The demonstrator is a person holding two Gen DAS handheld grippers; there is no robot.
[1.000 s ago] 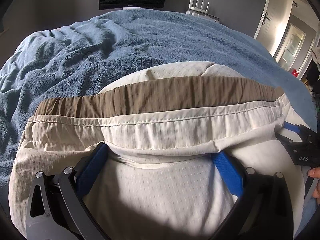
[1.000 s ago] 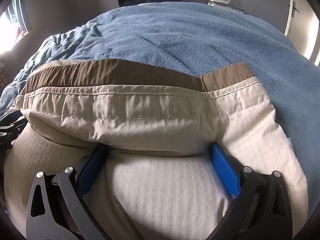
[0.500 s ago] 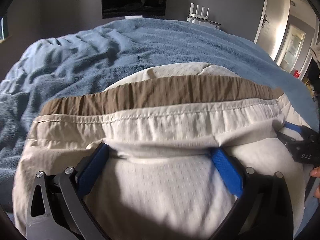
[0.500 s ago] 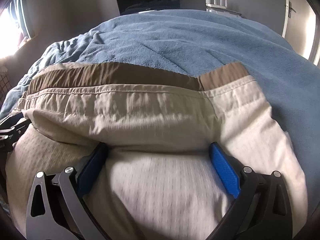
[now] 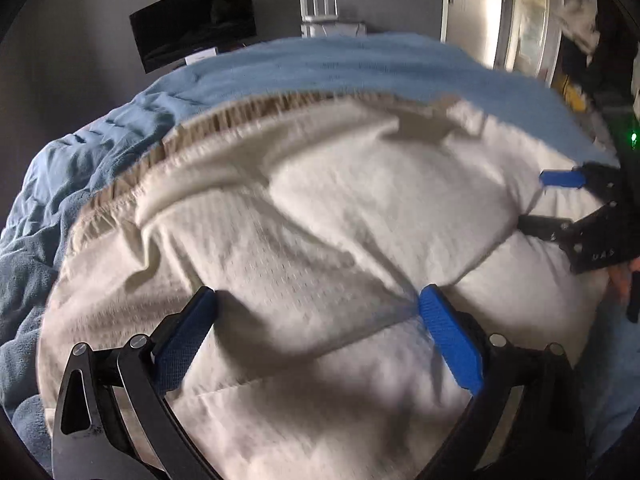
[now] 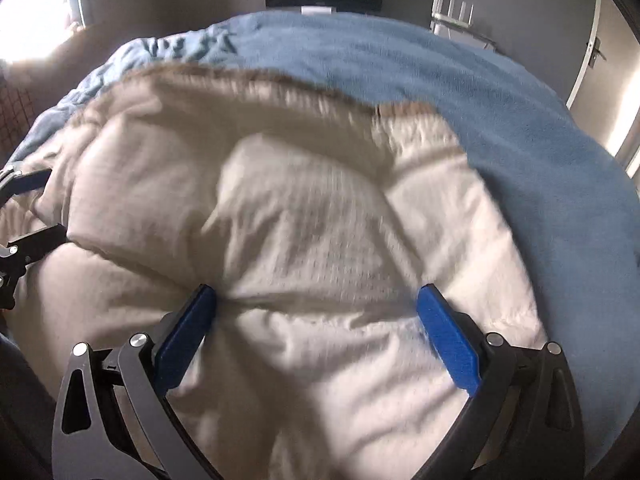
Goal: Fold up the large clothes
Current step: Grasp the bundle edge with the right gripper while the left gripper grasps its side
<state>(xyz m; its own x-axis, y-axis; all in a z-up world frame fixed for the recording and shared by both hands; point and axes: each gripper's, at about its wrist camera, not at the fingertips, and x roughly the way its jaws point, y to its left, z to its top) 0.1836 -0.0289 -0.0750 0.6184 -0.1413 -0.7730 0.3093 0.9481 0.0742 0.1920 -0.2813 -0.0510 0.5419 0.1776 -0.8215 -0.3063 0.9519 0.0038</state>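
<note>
Bunched up since before, cream garment (image 5: pixel 320 216) now bulges between both grippers' wide-spread, empty fingers (image 5: pixel 448 332).

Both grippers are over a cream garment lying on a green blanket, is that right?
Not quite: the blanket is blue, not green, as the right wrist view shows. The rest holds: the left gripper and right gripper are over the cream garment.

Both my wrist cameras are looking forward and down, close over the cream garment (image 5: pixel 320 208) on the bed (image 6: pixel 500 92), sharing it and the far television (image 5: pixel 196 20).
</note>
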